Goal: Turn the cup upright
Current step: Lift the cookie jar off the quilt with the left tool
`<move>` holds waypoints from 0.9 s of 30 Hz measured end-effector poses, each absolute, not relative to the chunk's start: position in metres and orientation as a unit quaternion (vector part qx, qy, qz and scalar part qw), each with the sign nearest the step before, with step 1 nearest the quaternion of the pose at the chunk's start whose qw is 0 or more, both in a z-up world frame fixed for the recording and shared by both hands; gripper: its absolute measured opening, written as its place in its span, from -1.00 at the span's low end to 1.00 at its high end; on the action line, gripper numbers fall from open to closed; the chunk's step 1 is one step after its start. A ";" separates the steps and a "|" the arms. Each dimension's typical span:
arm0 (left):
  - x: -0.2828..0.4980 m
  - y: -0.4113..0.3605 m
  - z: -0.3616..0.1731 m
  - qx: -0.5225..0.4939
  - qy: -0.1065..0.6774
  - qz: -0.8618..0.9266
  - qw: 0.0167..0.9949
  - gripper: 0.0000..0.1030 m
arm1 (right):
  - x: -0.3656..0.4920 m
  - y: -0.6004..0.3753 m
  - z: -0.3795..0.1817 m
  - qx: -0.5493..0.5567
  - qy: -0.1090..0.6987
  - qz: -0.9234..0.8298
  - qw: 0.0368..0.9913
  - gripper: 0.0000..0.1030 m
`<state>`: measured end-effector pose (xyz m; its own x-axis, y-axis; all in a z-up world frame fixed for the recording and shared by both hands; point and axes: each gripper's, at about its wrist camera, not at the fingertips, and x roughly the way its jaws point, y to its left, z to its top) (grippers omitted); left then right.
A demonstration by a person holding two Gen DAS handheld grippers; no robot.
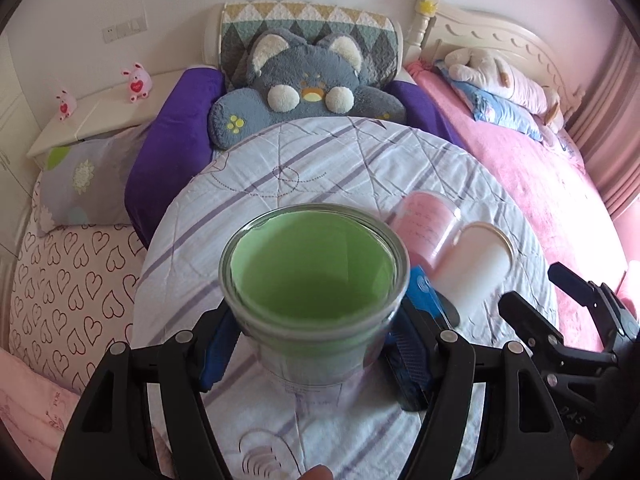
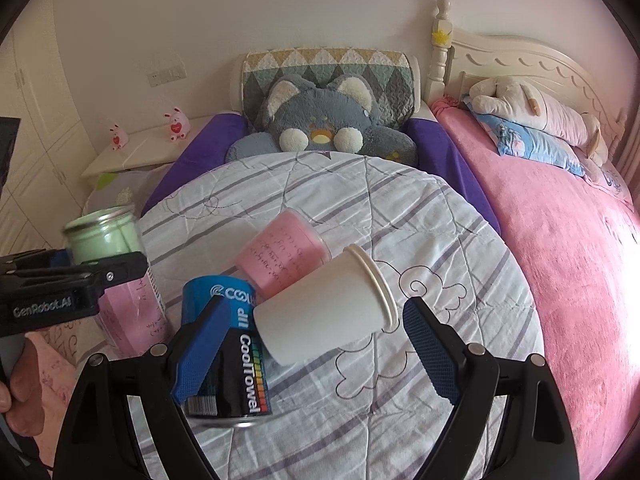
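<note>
My left gripper (image 1: 316,344) is shut on a clear cup with a green liner (image 1: 316,268), held upright with its mouth up; it shows at the left in the right wrist view (image 2: 104,236). A white cup (image 2: 324,312) lies on its side on the striped quilt (image 2: 420,216), mouth to the right, between the fingers of my open right gripper (image 2: 316,348), which do not touch it. A pink-lined clear cup (image 2: 280,258) lies on its side behind it. In the left wrist view the white cup (image 1: 472,268) and the pink cup (image 1: 424,224) lie at the right.
A blue and black CoolTowel can (image 2: 228,352) stands by my right gripper's left finger. Another pink cup (image 2: 132,316) stands under the left gripper. A grey plush cat (image 2: 320,124) sits at the quilt's far edge. A pink blanket (image 2: 560,260) lies to the right.
</note>
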<state>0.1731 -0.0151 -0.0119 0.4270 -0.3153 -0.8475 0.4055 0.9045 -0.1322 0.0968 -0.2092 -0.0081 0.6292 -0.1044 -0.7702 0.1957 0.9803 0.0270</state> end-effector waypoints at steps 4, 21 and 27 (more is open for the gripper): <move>0.141 -0.010 -0.003 0.053 0.482 -0.214 0.848 0.38 | 0.081 -0.207 -0.002 0.057 0.417 -0.079 0.903 0.73; 0.006 -0.040 -0.001 0.109 0.505 -0.268 0.813 0.38 | -0.019 -0.231 0.015 0.087 0.385 -0.105 0.913 0.73; 0.009 -0.084 -0.023 0.135 0.511 -0.273 0.804 0.38 | -0.033 -0.258 0.007 0.104 0.388 -0.128 0.907 0.73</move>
